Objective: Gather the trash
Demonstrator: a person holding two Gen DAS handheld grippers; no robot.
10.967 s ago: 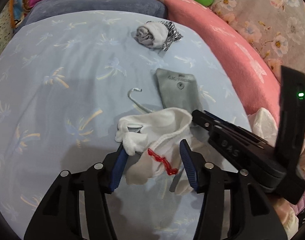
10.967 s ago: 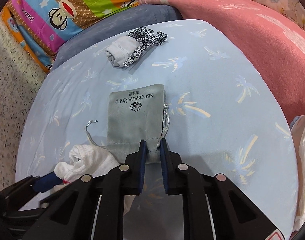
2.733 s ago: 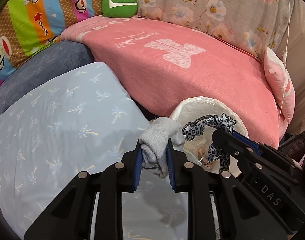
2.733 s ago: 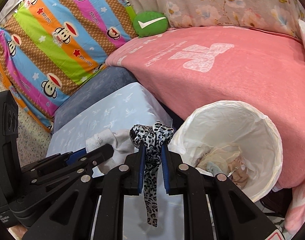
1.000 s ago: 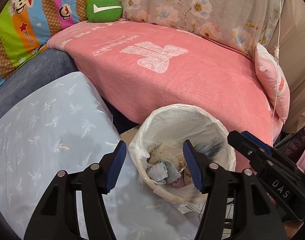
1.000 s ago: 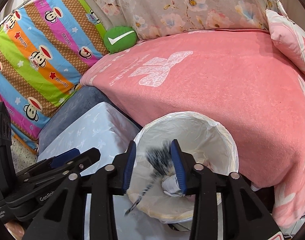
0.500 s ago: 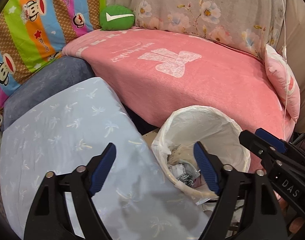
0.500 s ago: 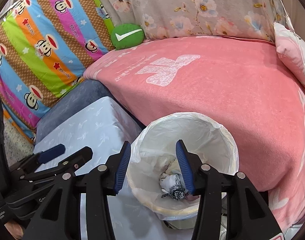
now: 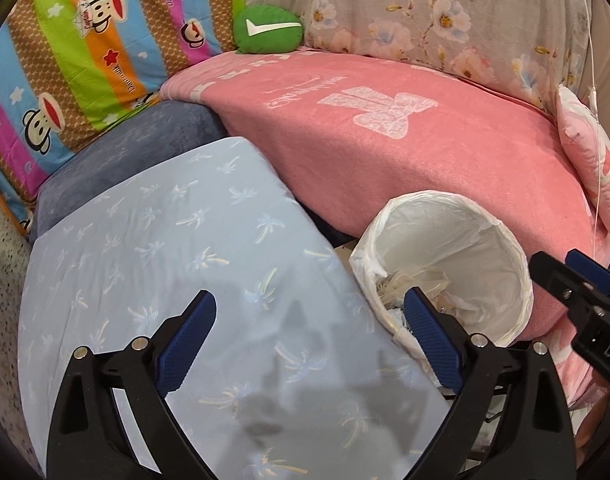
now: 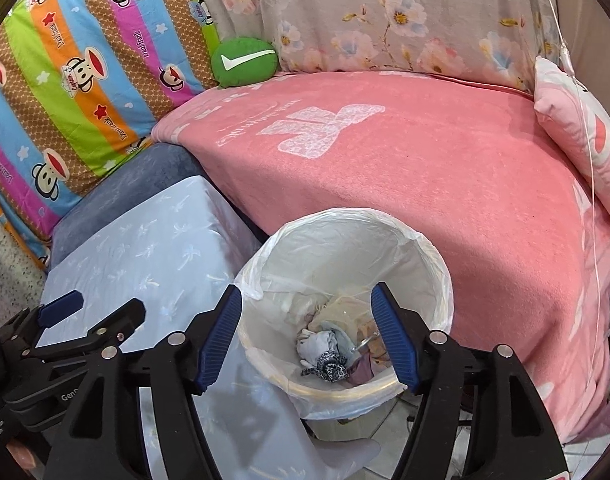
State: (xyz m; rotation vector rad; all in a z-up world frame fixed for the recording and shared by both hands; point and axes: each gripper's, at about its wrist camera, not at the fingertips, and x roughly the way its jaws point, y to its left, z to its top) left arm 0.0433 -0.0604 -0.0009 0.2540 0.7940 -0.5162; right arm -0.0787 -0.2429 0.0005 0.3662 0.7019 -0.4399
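White bag-lined round waste bin before the pink blanketed bed, right of my light blue palm-print cushion, leopard-print fabric strip inside the bin, green round pillow behind the bed.

A pale blue palm-print sheet covers the bare cushioned surface.

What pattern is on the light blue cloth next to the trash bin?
Small pale palm trees on the light blue cloth, clearest in the left wrist view.
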